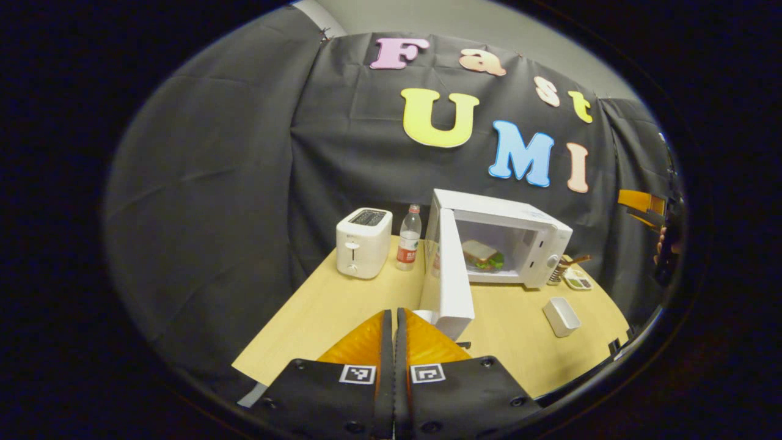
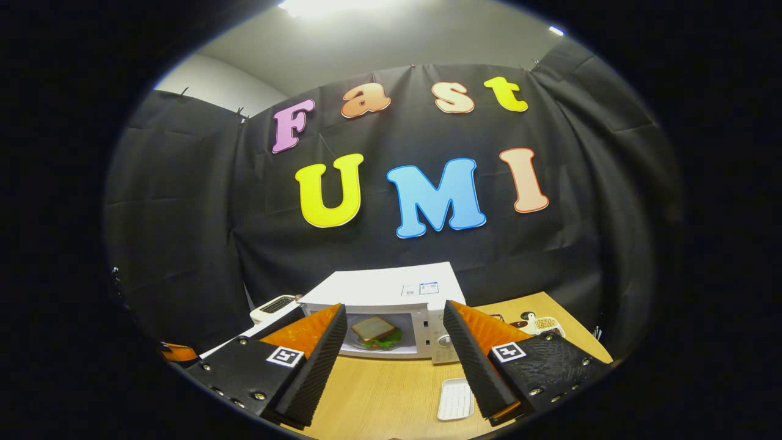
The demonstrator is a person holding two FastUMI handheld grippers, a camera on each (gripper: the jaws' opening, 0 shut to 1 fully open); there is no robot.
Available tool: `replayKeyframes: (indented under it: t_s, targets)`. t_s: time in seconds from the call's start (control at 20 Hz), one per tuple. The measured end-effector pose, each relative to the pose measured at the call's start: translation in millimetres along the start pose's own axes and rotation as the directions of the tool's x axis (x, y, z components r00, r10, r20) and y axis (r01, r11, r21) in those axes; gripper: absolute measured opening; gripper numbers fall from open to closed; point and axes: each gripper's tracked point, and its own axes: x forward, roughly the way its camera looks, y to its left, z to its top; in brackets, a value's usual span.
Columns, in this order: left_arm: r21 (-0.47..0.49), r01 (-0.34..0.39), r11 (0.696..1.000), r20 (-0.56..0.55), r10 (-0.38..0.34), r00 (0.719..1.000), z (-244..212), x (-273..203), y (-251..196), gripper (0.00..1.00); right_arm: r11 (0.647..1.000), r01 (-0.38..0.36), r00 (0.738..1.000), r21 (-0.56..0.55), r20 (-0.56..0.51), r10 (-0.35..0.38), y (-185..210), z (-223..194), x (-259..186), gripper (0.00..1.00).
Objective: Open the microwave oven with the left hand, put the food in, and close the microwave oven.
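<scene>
The white microwave (image 1: pixel 537 235) stands at the back of the wooden table with its door (image 1: pixel 451 278) swung wide open toward me. A sandwich with green lettuce (image 1: pixel 482 253) lies inside the cavity. My left gripper (image 1: pixel 394 315) is shut with nothing between its fingers, just in front of and left of the door's lower edge. In the right gripper view, the microwave (image 2: pixel 391 287) is straight ahead with the sandwich (image 2: pixel 374 330) inside. My right gripper (image 2: pixel 394 366) stands open and empty above the table in front of it.
A white toaster (image 1: pixel 363 241) and a plastic bottle (image 1: pixel 408 238) stand left of the microwave. A small white tray (image 1: pixel 561 316) lies on the table (image 1: pixel 305 318) in front of it, and a small dish (image 1: pixel 577 281) sits to its right. The tray (image 2: pixel 455 398) is below my right gripper.
</scene>
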Motion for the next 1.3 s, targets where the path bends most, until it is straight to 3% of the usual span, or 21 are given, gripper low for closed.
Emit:
replayKeyframes:
  t_s: [0.25,0.55,0.75,0.95,1.3]
  targets:
    - [0.045,0.047,0.998,-0.035,-0.045,0.998,-11,12,-27,0.07,1.0,0.012,1.0,0.0,-0.008,-0.012,-7,-3,2,0.96]
    - [0.055,0.156,0.986,-0.048,-0.153,0.987,-10,7,-88,0.07,0.999,0.034,0.999,-0.008,0.002,-0.034,-20,2,1,0.96]
    - [0.019,0.28,0.96,-0.073,-0.278,0.958,-13,16,-145,0.07,0.999,0.051,0.999,0.002,-0.006,-0.051,-31,-2,4,0.96]
    - [0.027,0.356,0.934,-0.098,-0.352,0.931,-17,30,-188,0.09,0.998,0.067,0.998,0.002,-0.01,-0.067,-46,0,5,0.96]
    - [0.052,0.432,0.9,-0.125,-0.423,0.897,-12,60,-252,0.07,0.994,0.113,0.993,-0.005,0.029,-0.113,-83,15,2,0.96]
